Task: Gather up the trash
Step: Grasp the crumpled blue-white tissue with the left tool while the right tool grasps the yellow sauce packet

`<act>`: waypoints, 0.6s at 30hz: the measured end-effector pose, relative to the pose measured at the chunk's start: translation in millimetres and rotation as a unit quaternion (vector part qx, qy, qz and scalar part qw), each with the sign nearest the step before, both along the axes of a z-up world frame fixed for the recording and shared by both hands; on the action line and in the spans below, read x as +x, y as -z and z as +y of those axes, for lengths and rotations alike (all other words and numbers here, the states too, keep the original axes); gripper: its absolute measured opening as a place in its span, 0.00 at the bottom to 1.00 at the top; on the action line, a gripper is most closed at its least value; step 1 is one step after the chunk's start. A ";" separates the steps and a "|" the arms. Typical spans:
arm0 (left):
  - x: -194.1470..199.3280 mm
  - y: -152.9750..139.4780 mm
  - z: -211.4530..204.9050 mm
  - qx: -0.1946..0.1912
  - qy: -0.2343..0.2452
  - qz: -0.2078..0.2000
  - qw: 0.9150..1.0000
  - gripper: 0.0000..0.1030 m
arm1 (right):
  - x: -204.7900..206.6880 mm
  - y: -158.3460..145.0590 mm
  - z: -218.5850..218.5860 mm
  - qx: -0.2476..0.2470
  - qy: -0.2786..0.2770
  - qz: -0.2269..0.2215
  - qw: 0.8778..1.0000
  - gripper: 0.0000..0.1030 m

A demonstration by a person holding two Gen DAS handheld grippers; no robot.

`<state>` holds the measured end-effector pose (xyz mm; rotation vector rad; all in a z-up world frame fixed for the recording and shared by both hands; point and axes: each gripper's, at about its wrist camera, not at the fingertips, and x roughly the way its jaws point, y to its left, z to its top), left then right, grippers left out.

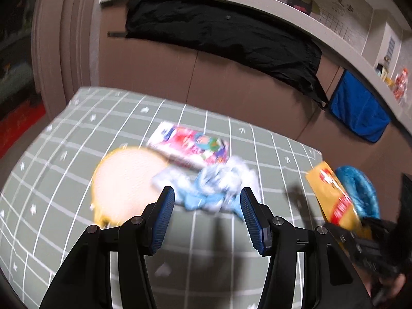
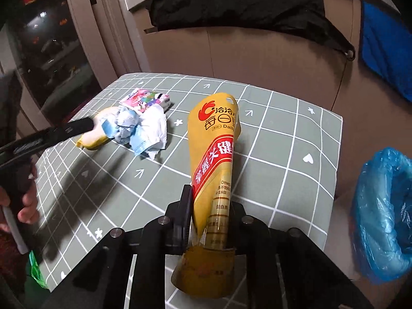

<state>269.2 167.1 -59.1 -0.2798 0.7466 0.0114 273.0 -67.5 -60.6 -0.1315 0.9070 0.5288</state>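
Note:
My right gripper (image 2: 209, 206) is shut on a yellow snack bag (image 2: 215, 149) and holds it upright above the table; the bag also shows in the left wrist view (image 1: 334, 195). My left gripper (image 1: 207, 206) is open and hovers just before a crumpled white and blue wrapper (image 1: 213, 185), which also shows in the right wrist view (image 2: 144, 131). A yellow round lid or dish (image 1: 126, 182) lies left of it. A pink colourful packet (image 1: 190, 146) lies behind it.
The table has a grey-green grid cloth (image 2: 283, 139). A bin lined with a blue bag (image 2: 383, 213) stands to the right of the table. Cardboard (image 1: 231, 77) with a black garment (image 1: 226, 33) over it stands behind the table.

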 end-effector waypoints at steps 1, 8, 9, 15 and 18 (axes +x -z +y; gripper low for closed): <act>7.7 0.0 -7.3 0.016 -0.003 -0.001 1.000 0.53 | -2.1 -1.7 -1.5 0.001 0.001 -0.002 1.000 0.18; 41.4 15.1 -30.5 0.049 -0.014 0.034 0.998 0.52 | -13.9 -6.1 -21.3 0.008 0.016 -0.004 1.000 0.18; 42.2 16.2 -31.5 0.049 -0.015 0.036 0.998 0.52 | -14.0 -5.5 -23.9 0.009 0.018 -0.002 1.000 0.18; 47.9 28.3 -27.5 0.031 -0.032 0.066 0.997 0.52 | -17.9 -2.6 -32.5 0.019 0.027 0.008 0.999 0.18; 44.7 30.8 -21.0 0.010 -0.044 0.068 0.997 0.46 | -20.8 -2.5 -31.8 0.020 0.025 0.006 0.999 0.19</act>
